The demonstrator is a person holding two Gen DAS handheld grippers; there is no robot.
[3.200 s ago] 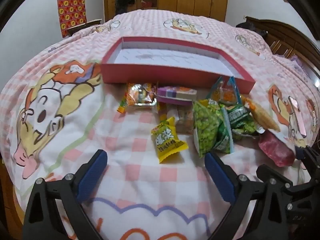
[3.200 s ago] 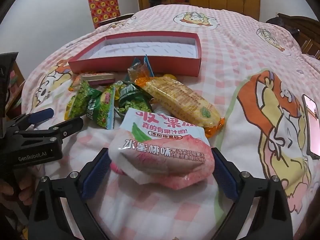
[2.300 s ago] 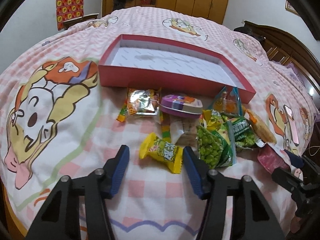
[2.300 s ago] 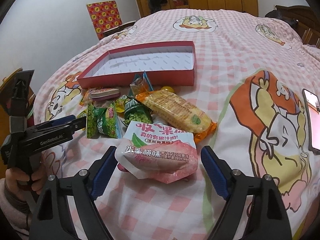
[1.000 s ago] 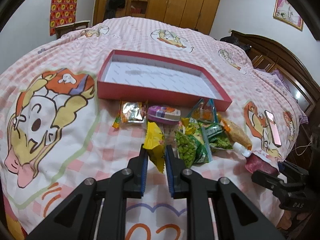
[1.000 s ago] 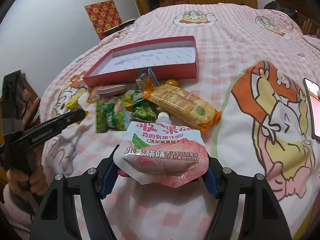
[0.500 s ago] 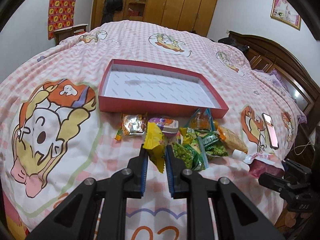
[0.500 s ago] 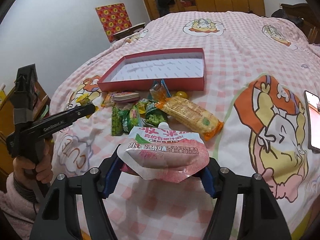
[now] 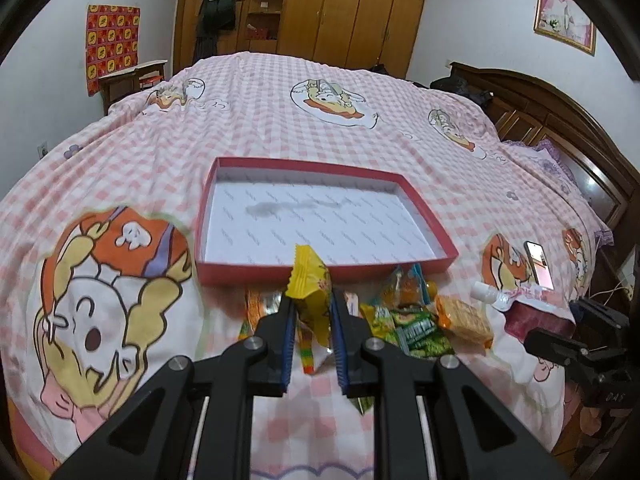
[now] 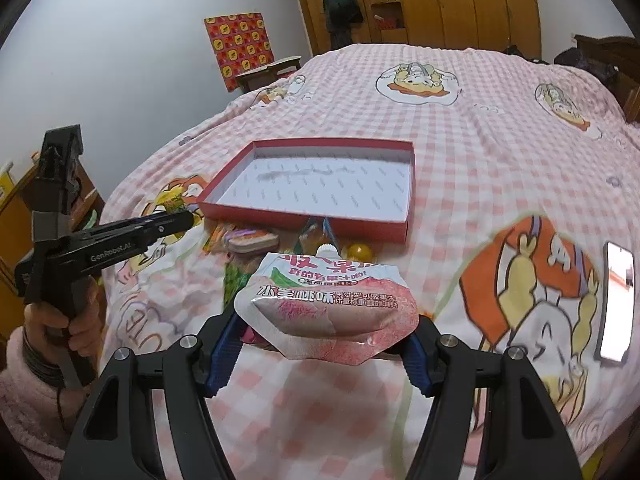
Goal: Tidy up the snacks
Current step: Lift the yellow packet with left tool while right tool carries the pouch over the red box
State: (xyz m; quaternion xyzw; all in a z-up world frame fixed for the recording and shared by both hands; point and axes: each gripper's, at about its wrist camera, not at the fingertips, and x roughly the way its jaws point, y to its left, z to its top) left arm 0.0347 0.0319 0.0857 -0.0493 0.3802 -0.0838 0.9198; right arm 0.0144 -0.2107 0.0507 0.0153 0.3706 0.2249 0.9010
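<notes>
A yellow snack packet sticks up between the blue pads of my left gripper, which is shut on it above the bed. My right gripper is shut on a pink peach jelly pouch, white cap pointing away, lifted off the cover. The red shallow box with a white floor lies just beyond both, nothing in it. Several loose snacks lie in a heap along its near wall. In the right wrist view the left gripper hovers left of the red box.
The bed has a pink checked cover with cartoon prints. A phone lies on it to the right. A round tin and a yellow ball rest by the box. A hand in a pink sleeve holds the left gripper. A wooden headboard borders the right side.
Both grippers stood open around their items, then closed: the left on the yellow packet, the right on the pink pouch. Both have since risen off the bed with them.
</notes>
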